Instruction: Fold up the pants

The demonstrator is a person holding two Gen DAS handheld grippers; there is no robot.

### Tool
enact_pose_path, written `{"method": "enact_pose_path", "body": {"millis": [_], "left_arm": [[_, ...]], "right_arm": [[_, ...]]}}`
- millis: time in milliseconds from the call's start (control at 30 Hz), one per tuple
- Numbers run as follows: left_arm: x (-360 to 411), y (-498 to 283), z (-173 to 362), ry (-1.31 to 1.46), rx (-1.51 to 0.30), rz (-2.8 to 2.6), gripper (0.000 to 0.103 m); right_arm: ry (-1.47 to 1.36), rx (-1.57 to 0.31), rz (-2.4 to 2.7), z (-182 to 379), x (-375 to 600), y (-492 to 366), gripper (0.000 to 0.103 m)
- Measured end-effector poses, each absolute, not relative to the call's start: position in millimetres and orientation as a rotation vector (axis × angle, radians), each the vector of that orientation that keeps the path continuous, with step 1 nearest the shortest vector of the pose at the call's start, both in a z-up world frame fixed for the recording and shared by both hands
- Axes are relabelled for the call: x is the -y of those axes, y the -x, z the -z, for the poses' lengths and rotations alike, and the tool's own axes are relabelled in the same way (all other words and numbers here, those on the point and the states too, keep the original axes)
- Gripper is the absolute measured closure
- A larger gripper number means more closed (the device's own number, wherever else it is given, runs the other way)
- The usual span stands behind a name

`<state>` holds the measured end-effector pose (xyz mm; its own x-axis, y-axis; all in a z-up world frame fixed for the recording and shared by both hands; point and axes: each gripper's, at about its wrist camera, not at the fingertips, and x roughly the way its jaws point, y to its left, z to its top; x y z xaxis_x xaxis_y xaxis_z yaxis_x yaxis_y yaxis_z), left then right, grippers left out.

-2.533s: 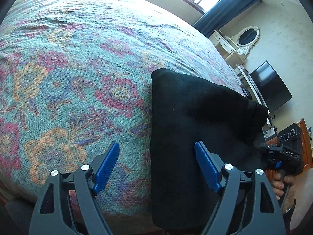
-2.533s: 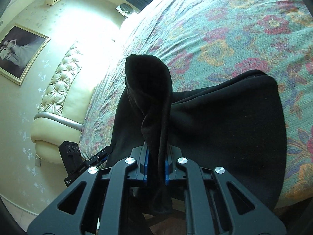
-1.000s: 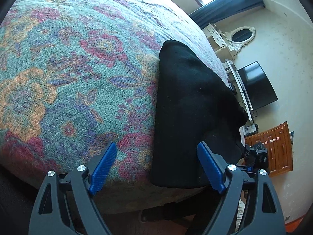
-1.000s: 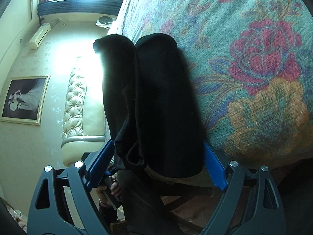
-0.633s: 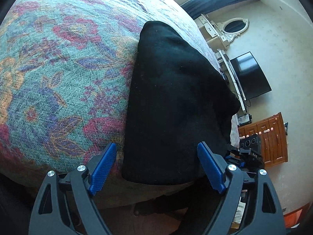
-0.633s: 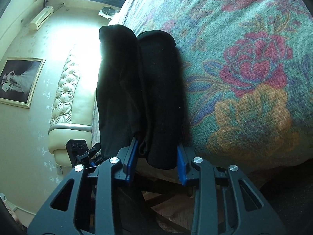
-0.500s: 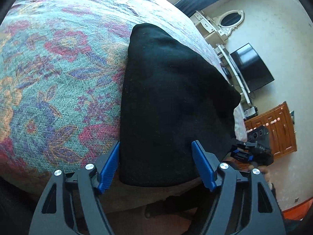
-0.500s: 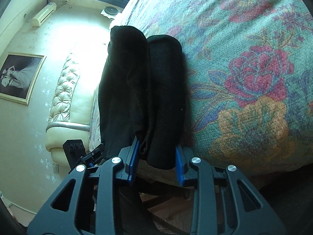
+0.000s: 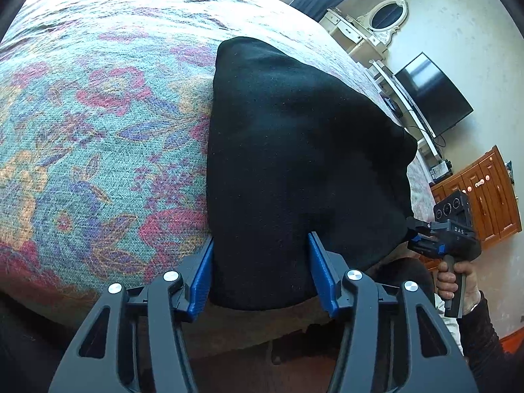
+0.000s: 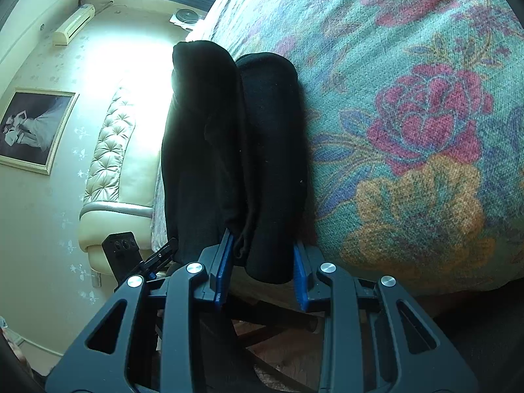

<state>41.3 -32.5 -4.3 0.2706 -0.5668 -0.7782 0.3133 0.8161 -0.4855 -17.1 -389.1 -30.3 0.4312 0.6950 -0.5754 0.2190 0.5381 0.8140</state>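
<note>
The folded black fabric pants lie at the edge of the teal floral-patterned bedspread. The left gripper clamps its blue pads on the near end of the bundle, straight ahead of it. The right gripper likewise pinches the folded stack's other near corner between its fingers.

Both wrist views close, sharing pants
</note>
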Motion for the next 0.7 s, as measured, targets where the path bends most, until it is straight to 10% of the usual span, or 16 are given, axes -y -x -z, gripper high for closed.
{"method": "enact_pose_path", "body": {"millis": [200,433,700], "left_arm": [[34.5,-39.7,4.7,0.240,-1.147,0.601,0.052],[26.3,-39.0,-5.7,0.192,-1.112,0.569,0.028],[21.4,-66.3,-8.9,0.133,-1.051,0.516,0.022]], "right_arm": [[-0.987,-1.123,-0.370,29.2,389.6,18.1,0.065],[-0.867,-1.045,-0.294,-1.4,407.4,18.0,0.021],[-0.889,-1.032,-0.284,6.8,424.1,-22.7,0.017]]}}
